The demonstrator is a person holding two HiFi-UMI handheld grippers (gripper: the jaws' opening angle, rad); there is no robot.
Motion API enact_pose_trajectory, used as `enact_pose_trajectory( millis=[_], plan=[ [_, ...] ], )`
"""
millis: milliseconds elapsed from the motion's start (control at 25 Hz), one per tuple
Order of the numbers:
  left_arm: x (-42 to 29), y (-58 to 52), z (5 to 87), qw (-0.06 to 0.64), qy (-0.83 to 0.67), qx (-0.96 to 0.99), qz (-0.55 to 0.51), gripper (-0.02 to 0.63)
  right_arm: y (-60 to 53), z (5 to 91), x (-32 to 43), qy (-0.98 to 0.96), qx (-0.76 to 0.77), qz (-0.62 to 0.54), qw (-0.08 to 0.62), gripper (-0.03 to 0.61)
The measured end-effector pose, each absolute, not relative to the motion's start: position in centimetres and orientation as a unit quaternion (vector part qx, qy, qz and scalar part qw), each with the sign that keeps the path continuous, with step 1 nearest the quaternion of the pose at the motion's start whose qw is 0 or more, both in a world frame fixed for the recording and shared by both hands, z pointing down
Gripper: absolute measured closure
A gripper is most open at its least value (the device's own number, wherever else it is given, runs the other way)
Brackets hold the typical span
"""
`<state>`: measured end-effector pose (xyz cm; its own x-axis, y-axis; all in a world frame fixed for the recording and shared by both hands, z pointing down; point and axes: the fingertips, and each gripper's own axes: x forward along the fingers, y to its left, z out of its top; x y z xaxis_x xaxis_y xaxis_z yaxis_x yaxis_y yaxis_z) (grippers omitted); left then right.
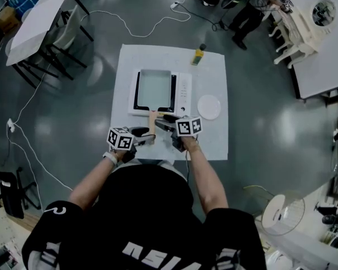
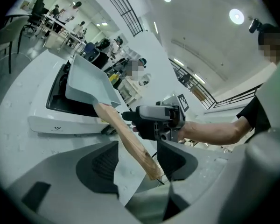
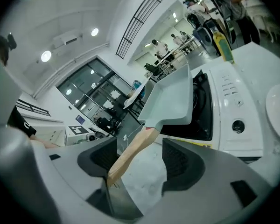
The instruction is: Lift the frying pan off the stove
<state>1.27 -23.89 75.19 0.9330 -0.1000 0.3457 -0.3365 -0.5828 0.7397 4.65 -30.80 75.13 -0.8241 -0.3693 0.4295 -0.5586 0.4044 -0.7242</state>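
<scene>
The stove, a flat white unit with a dark cooking surface, sits in the middle of a white desk. The frying pan rests on the stove's cooking surface. It is square, pale grey-green and steep-walled. Its wooden handle sticks out past the stove's near edge, over the bare desk on the person's side.

The left tongs are on the near side of the stove, and their jaws stand spread. The free end of the handle lies in the gap, closer to one pad than the other. Desk shows between the wood and the far pad, so nothing is squeezed.

The right tongs come at the same handle from the opposite side, also just off the stove's near edge. Their jaws are likewise spread. The handle runs down between them and ends beside one pad, with clear space to the other, so the wood is not clamped. From the head view the two tongs face each other across the handle, each with its marker cube on top.

A round white plate lies on the desk just beside the stove's right edge, near its control panel. A yellow bottle stands beyond the stove's far right corner, at the far edge of the desk.
</scene>
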Motion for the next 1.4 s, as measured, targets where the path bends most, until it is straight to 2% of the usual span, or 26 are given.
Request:
enact_pose_trajectory(
  millis=[800, 1040, 1240, 1400],
  plan=[
    [3.7, -24.8, 76.6, 0.545, -0.087, 0.831, 0.075, 0.373, -31.7, 78.1, -1.1, -0.802, 0.134, 0.577, 0.078, 0.284],
    [4.3, -24.5, 76.6, 0.553, -0.067, 0.827, 0.073, 0.385, -31.8, 78.7, -2.3, -0.796, 0.105, 0.592, 0.072, 0.287],
    [4.7, -24.1, 76.3, 0.554, -0.049, 0.828, 0.068, 0.451, -31.6, 78.6, -2.7, -0.79, 0.09, 0.603, 0.062, 0.348],
    [4.8, -24.1, 76.7, 0.555, -0.045, 0.828, 0.074, 0.457, -31.8, 78.9, -2.7, -0.789, 0.09, 0.604, 0.059, 0.371]
  ],
)
